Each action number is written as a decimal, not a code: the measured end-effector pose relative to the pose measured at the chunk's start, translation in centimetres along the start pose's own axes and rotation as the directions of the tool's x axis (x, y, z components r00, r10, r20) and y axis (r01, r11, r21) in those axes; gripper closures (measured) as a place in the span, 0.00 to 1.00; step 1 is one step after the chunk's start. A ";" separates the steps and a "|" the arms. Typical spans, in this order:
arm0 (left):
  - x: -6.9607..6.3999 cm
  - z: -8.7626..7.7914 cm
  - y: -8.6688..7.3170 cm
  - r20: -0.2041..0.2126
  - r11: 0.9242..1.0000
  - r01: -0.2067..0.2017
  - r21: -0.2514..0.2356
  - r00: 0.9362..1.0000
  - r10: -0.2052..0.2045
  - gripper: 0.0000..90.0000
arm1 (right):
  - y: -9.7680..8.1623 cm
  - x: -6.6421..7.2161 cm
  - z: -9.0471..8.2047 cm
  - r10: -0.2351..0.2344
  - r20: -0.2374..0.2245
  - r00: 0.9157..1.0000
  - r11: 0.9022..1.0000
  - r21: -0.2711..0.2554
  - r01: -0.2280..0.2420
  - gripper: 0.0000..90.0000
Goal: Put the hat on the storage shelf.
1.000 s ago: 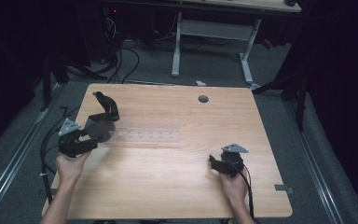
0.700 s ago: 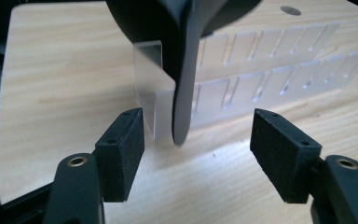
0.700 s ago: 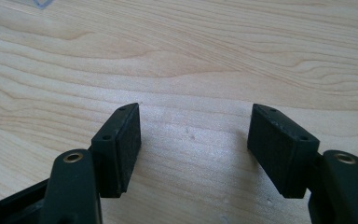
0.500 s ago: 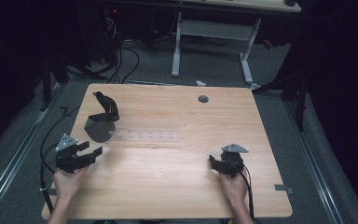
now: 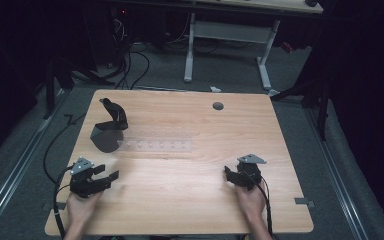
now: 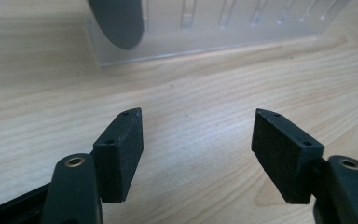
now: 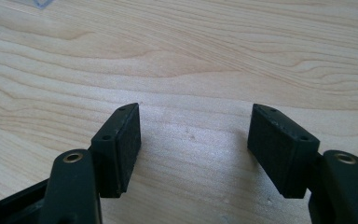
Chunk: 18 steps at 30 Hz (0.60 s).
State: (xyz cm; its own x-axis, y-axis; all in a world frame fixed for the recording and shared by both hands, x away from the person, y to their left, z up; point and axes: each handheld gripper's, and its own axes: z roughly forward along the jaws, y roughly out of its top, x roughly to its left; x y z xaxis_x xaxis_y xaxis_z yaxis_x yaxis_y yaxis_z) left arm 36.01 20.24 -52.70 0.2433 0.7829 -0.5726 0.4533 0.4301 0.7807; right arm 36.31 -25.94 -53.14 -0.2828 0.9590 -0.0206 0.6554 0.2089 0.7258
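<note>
Altogether: two open hand-held grippers (image 5: 111, 178) (image 5: 228, 173), one clear rack (image 5: 155, 145), one table (image 5: 190, 200).

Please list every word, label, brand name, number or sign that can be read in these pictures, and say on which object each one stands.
None can be read. The black holder, the clear slotted strip, the wooden table, the left gripper and the right gripper carry no visible text. The small grey patches near the table's edges are too small to show any writing.
</note>
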 end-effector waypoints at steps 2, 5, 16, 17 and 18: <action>-0.2 0.2 -0.4 -0.002 1.000 -0.008 0.012 1.000 0.008 0.39 | 0.0 0.0 0.0 0.001 0.000 1.000 1.000 0.000 -0.001 0.39; -0.3 0.5 -0.9 -0.001 0.999 -0.022 0.025 1.000 0.022 0.39 | 0.0 0.0 0.0 0.000 0.000 1.000 1.000 0.000 0.000 0.39; -0.6 1.4 -2.1 -0.035 0.994 -0.093 0.057 0.995 0.095 0.39 | 0.0 0.0 0.0 -0.003 -0.002 1.000 1.000 0.002 0.003 0.39; -0.7 1.5 -2.2 -0.041 0.993 -0.102 0.063 0.994 0.105 0.39 | 0.0 0.0 0.0 -0.003 -0.003 1.000 1.000 0.002 0.003 0.38; -0.8 1.6 -2.3 -0.043 0.991 -0.116 0.062 0.992 0.119 0.38 | 0.0 0.0 0.0 -0.003 -0.003 1.000 1.000 0.002 0.003 0.38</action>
State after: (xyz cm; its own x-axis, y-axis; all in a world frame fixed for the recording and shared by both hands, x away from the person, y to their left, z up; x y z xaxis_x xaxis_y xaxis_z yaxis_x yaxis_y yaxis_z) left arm 36.11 17.95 -54.46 0.2582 0.8472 -0.4644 0.4739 0.3078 0.8250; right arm 36.30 -25.94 -53.13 -0.2868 0.9578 -0.0210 0.6561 0.2124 0.7242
